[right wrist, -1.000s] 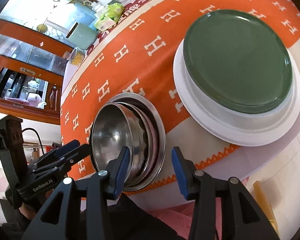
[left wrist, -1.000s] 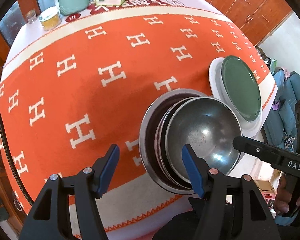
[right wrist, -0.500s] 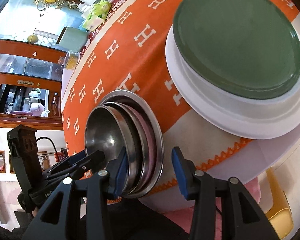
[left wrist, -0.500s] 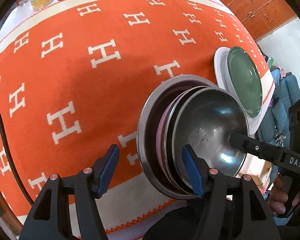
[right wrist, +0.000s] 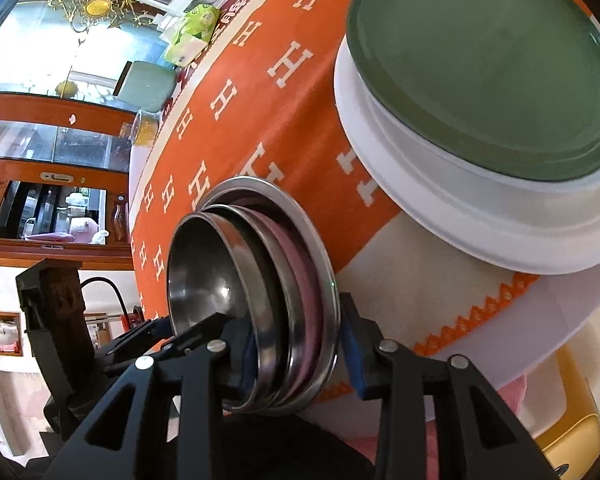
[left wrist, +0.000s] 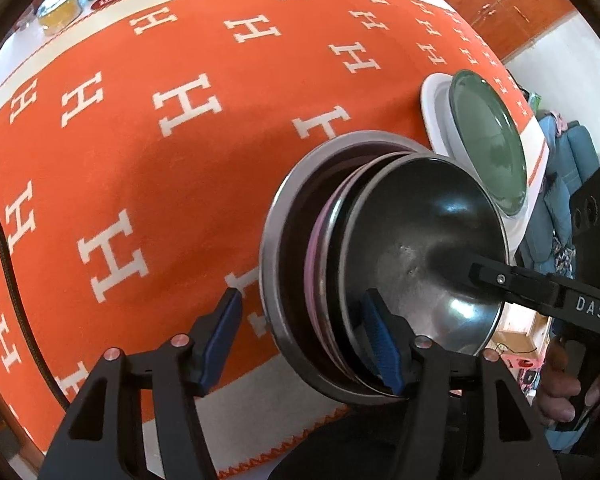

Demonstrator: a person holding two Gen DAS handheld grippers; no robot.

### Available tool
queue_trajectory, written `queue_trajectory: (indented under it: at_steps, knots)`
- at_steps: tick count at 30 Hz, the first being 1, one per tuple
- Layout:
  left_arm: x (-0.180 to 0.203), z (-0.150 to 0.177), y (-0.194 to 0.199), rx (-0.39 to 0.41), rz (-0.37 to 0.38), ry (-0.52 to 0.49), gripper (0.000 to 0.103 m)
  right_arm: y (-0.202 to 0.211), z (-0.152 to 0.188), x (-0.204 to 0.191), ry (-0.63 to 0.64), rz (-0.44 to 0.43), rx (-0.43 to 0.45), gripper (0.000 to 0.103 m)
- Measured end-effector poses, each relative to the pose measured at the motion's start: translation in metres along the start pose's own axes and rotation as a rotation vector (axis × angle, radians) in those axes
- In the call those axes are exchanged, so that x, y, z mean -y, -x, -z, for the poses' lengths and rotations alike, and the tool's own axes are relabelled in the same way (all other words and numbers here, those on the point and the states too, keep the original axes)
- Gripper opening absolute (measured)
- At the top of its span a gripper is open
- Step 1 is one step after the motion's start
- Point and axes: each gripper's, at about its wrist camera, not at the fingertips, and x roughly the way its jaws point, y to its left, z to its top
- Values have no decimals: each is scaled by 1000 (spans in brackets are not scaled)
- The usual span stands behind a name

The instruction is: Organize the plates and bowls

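You have both tools on the nested bowl stack (left wrist: 340, 264) near the front edge of the surface (left wrist: 140, 140), with its orange cloth. The left gripper (left wrist: 304, 336) straddles the near rims: one pad sits inside the top steel bowl (left wrist: 428, 248), the other stands apart outside the large outer bowl (left wrist: 276, 240), not yet touching. Its jaws have just been closing, but they are still apart, not clamped. The right gripper (right wrist: 300, 354) straddles the stack's other side, and its jaws have also just been closing; whether the pads already press I cannot tell.

The risk: if one side bites before the other, the stack tips and the inner bowls slide out, since they sit loosely and tilted. Pinching several rims at once may also slip on smooth steel, and the stack lies close to the edge.

The outer bowl holds a pink-rimmed bowl (left wrist: 314, 240) and steel ones within. Just beside it, the green plate (right wrist: 484, 76) rests on the white plate (right wrist: 480, 224).
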Motion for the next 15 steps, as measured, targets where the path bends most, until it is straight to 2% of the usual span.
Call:
queue_trajectory:
  at_steps: [3,15]
  knots:
    - [4,-1,1,2,12,-16,48,0,1,1,-5,-2,3,34]
    - [17,2,5,0,-5,-38,47,7,-2,1,5,33,-18,31]
